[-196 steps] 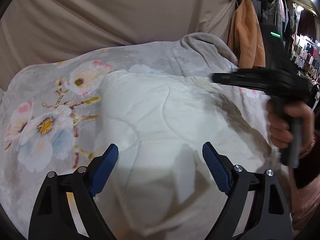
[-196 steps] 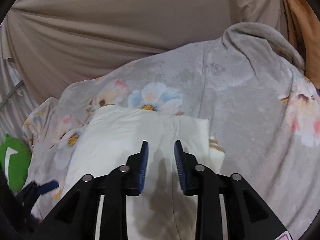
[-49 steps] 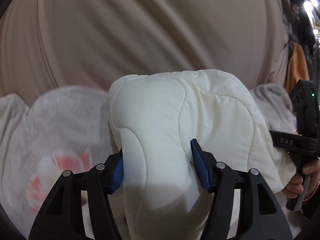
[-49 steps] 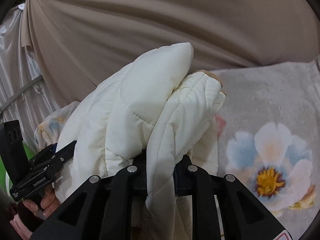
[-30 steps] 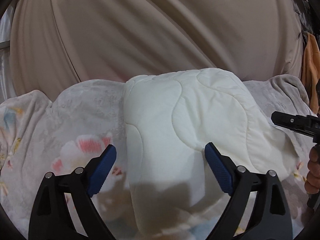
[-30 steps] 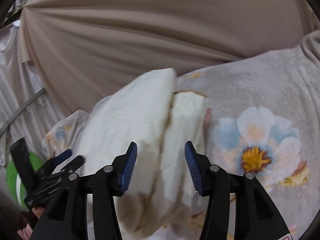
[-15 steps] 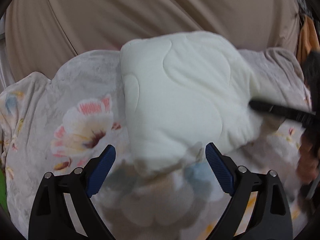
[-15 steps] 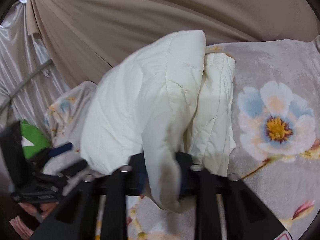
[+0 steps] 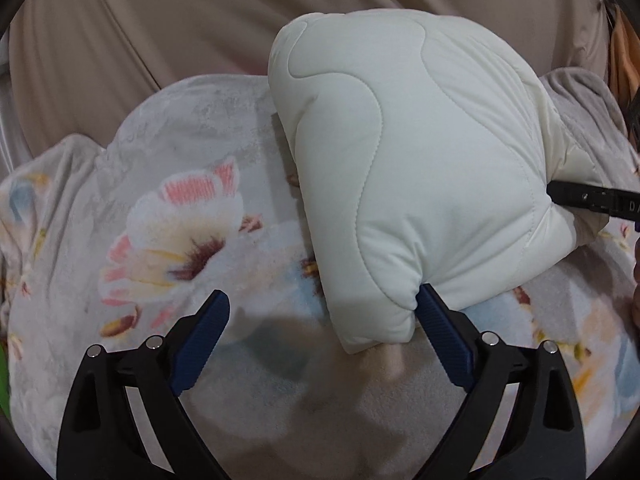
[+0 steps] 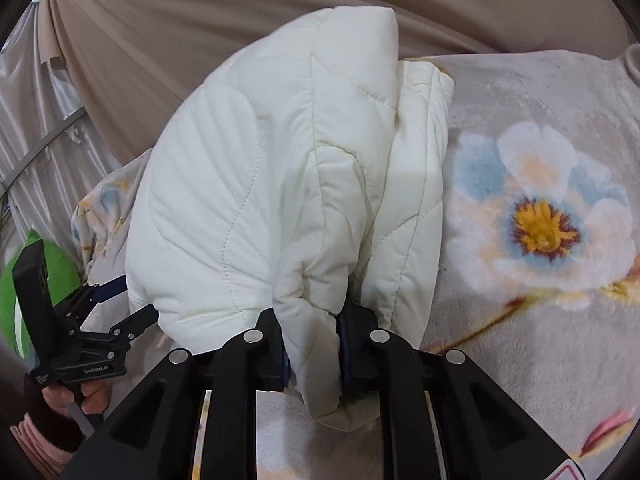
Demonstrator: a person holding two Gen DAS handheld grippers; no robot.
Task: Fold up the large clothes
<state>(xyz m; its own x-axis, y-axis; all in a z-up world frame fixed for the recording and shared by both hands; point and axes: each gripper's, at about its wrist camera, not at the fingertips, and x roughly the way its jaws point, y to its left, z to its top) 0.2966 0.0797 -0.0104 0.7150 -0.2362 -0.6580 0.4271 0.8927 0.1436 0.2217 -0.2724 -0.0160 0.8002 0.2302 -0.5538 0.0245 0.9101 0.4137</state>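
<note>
White quilt: jacket (image 10: 272, 184), folded bundle, frame centre, on blanket (image 10: 540, 340)
Right gripper (image 10: 310, 340): pads pinching the jacket's lower fold
Left gripper (image 9: 320, 332): jaws wide, gripping nothing; right pad touches jacket

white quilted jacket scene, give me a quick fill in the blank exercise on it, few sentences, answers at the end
1. The right gripper is clamped on a fold of the ____ quilted jacket.
2. The left gripper has its jaws ____, with only its right finger touching the jacket.
3. The jacket lies on a blanket printed with ____.
4. The gripper fingers carry pads coloured ____.

Missing words: white; open; flowers; blue
</note>
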